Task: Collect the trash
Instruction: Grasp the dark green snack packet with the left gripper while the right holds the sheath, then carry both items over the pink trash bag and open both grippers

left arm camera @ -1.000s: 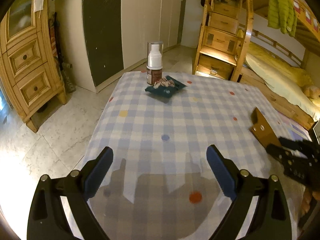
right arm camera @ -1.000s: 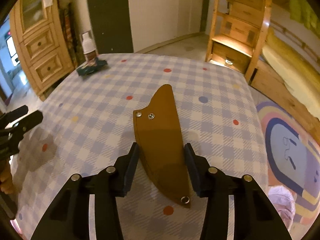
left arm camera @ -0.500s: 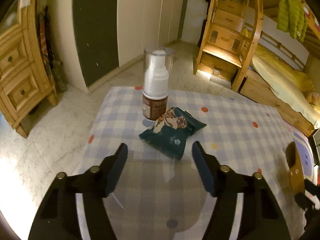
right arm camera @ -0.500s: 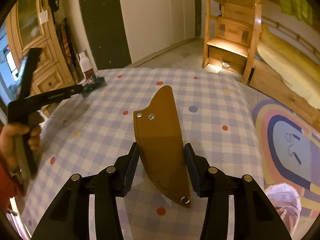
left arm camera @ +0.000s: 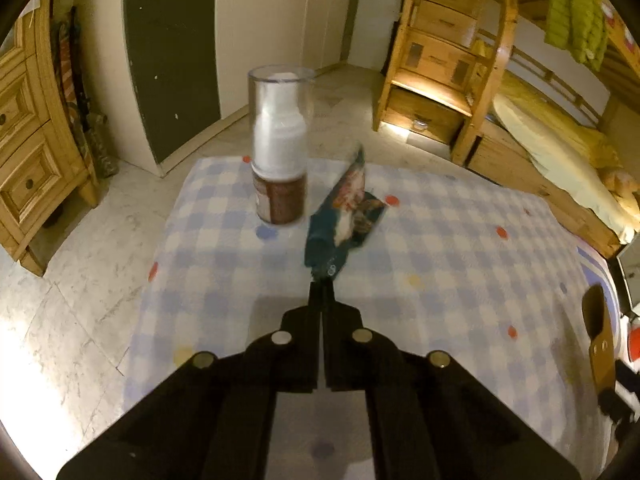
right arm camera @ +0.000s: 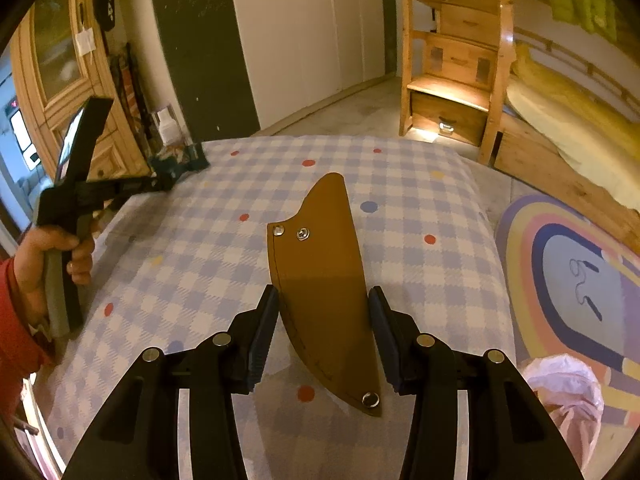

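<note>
On the left of the checked tablecloth [left arm camera: 224, 248], near its far corner, a pump bottle [left arm camera: 279, 148] with a clear cap is seen standing upright. Just to its right, a dark teal snack wrapper [left arm camera: 340, 216] is pinched at its near end by the left gripper [left arm camera: 322, 280], whose fingers have just been closing and are now pressed flat together on the foil; the wrapper is tipped up on edge, and it cannot be told whether its far end still touches the cloth. In the right wrist view the same gripper is seen at the far left, held by a hand [right arm camera: 52, 256] in a red sleeve [right arm camera: 12, 344]. Further right, over the middle of the cloth, a brown leather sheath [right arm camera: 320, 280] is held edge to edge between the half-spread fingers of the right gripper [right arm camera: 323, 332], its tip pointing away. At the lower right, on the floor beside a striped rug [right arm camera: 568, 264], a pink plastic bag [right arm camera: 568, 396] is seen.
</note>
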`<action>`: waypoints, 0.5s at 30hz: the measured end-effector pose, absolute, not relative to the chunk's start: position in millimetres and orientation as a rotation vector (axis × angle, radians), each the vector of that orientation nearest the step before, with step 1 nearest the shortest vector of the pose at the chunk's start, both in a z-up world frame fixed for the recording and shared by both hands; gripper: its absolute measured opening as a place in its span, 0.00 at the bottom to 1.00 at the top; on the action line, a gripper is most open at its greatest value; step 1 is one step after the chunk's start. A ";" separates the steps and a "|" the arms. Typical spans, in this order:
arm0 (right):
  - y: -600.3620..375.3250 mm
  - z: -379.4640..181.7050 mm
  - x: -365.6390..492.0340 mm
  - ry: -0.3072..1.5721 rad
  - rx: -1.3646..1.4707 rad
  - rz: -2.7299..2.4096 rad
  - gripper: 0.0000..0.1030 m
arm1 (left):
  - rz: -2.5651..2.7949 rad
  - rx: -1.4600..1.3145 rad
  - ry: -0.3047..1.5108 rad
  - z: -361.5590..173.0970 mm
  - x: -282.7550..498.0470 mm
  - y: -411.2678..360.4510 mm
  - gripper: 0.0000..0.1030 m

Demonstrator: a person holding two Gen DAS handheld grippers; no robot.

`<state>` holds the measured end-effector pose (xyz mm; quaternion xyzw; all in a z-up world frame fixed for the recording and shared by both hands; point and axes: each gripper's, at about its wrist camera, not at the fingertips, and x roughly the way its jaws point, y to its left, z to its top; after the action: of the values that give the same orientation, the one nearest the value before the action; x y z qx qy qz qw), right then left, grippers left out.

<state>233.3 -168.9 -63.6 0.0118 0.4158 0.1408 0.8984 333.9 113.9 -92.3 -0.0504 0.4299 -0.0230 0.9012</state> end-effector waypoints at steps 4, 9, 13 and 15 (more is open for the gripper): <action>-180.1 -51.8 214.5 0.833 0.043 0.280 0.45 | -0.155 -0.104 0.830 -78.6 288.4 94.2 0.00; -196.4 -34.6 181.3 0.794 0.085 0.255 0.45 | -0.251 -0.097 0.782 -58.3 225.4 62.2 0.00; -212.1 -27.4 150.9 0.766 0.110 0.222 0.46 | -0.313 -0.059 0.743 -45.4 176.5 19.7 0.00; -224.6 -26.7 138.1 0.766 0.137 0.194 0.46 | -0.341 -0.036 0.719 -41.8 154.3 -8.3 0.00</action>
<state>138.1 -224.6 -26.7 0.0668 0.3726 0.0945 0.9207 154.3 -8.3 -41.8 -0.0174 0.3500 -0.1660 0.9218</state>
